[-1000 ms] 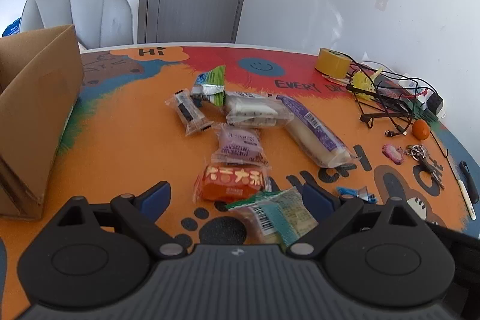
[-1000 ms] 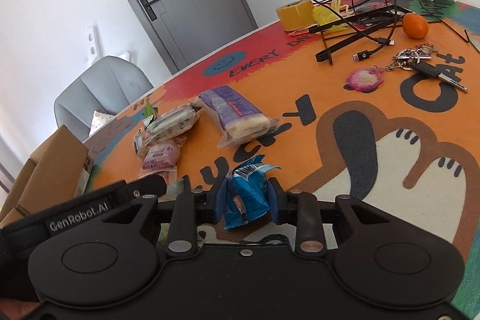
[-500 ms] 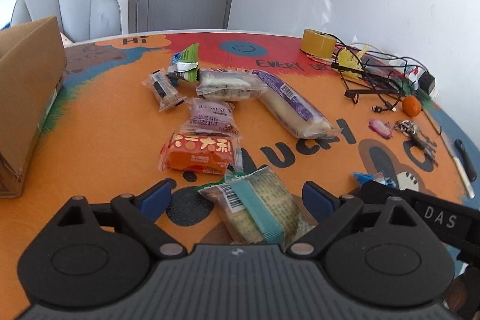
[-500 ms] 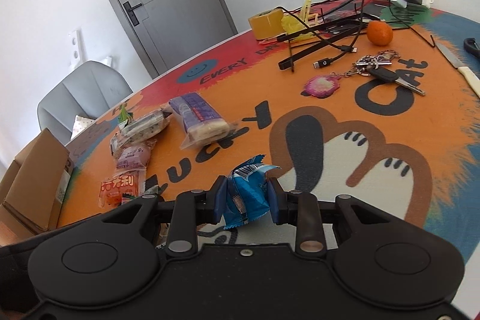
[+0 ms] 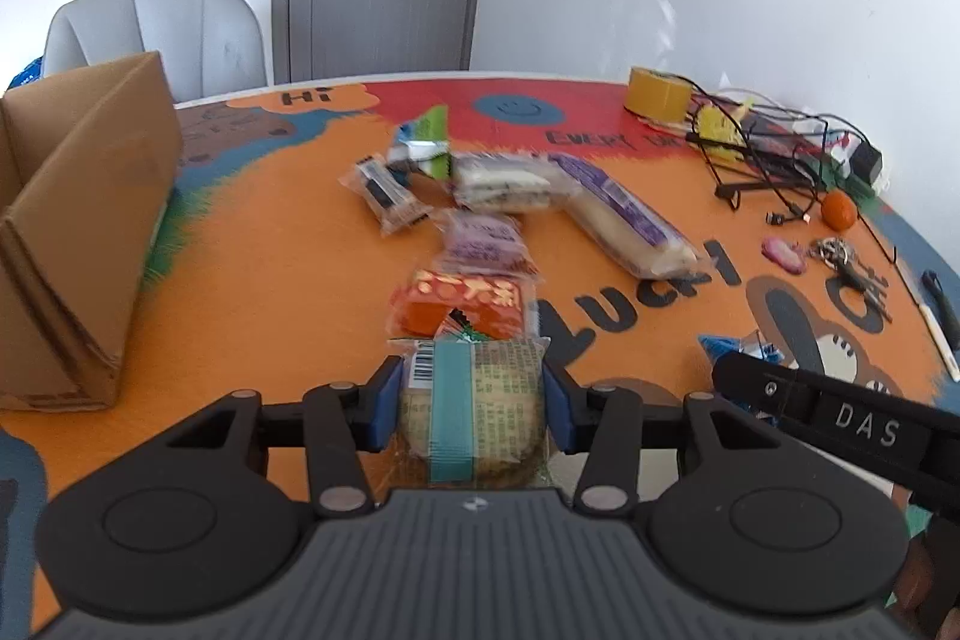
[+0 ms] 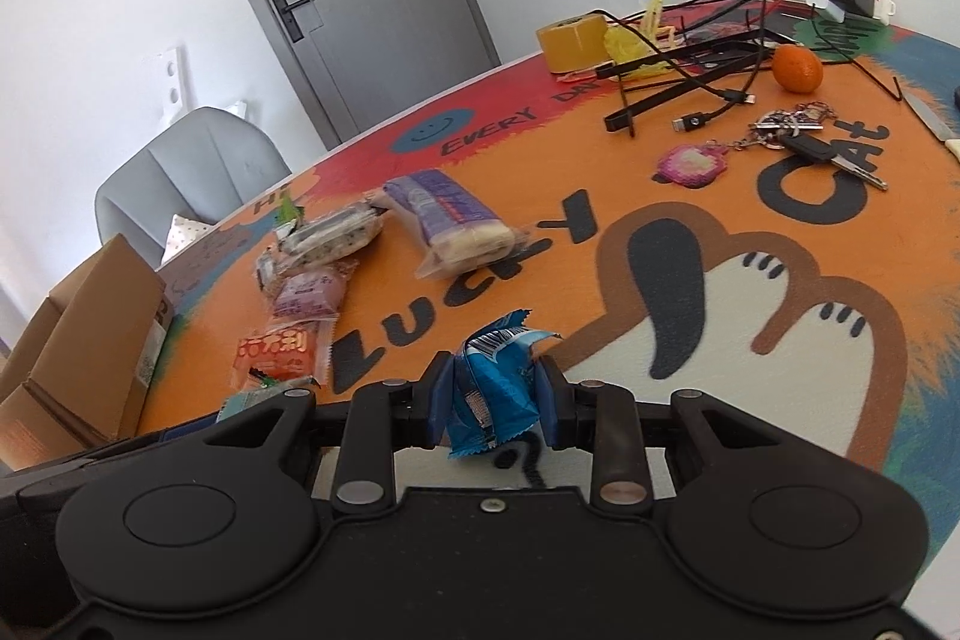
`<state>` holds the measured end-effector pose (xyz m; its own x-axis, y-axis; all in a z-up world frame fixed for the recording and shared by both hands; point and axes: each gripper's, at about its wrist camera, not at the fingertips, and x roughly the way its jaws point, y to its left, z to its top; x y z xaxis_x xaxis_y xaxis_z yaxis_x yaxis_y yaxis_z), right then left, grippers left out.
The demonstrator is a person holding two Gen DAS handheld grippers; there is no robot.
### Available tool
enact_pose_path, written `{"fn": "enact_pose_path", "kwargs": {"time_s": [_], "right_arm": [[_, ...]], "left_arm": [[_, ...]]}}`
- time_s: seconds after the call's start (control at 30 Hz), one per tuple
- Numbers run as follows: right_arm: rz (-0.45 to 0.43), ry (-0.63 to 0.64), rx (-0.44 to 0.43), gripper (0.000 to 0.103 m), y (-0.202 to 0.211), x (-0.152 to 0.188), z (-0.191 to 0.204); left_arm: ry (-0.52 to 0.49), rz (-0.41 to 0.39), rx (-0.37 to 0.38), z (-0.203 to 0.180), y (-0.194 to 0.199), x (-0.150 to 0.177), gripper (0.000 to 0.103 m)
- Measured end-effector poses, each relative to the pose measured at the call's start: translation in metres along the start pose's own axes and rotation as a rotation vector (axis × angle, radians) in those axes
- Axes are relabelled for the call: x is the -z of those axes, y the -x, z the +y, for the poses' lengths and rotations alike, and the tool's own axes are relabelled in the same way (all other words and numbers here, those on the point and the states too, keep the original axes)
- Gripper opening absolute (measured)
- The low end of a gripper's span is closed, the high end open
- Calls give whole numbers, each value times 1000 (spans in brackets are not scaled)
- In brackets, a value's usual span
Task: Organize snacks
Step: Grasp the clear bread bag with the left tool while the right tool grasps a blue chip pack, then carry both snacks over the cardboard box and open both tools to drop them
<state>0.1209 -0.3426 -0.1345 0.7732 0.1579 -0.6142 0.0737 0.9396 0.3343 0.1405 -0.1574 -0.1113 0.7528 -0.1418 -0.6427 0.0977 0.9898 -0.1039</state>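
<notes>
Little looks sorted yet: six snacks lie loose mid-worktop [image 5: 252,280], and what the cardboard box [image 5: 90,232] at far left holds cannot be seen. The left gripper [image 5: 471,394] has its jaws closing on the teal-striped cracker packet [image 5: 471,400], at the near edge, long axis running near to far. The right gripper [image 6: 493,400] has its jaws clamped narrow on a crumpled blue wrapper [image 6: 495,388], standing roughly upright.

Glossy crinkled plastic snack wrappers [image 5: 480,244]; matt brown cardboard box [image 5: 78,232]; matt printed table mat [image 6: 720,340].
</notes>
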Motion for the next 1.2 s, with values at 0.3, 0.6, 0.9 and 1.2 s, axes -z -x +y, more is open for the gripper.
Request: {"fn": "enact_pose_path", "kwargs": {"time_s": [0.3, 0.6, 0.9, 1.2], "right_arm": [[-30, 39, -59, 30, 4, -7, 35], [-58, 88, -117, 30, 8, -17, 75], [-88, 137, -169, 30, 14, -27, 114], [-114, 174, -201, 30, 16, -35, 146]], "left_arm": [[17, -86, -26, 24, 31, -18, 47], [53, -155, -63, 49, 57, -35, 47], [86, -217, -107, 76, 76, -49, 47], [119, -273, -143, 103, 93, -62, 47]]}}
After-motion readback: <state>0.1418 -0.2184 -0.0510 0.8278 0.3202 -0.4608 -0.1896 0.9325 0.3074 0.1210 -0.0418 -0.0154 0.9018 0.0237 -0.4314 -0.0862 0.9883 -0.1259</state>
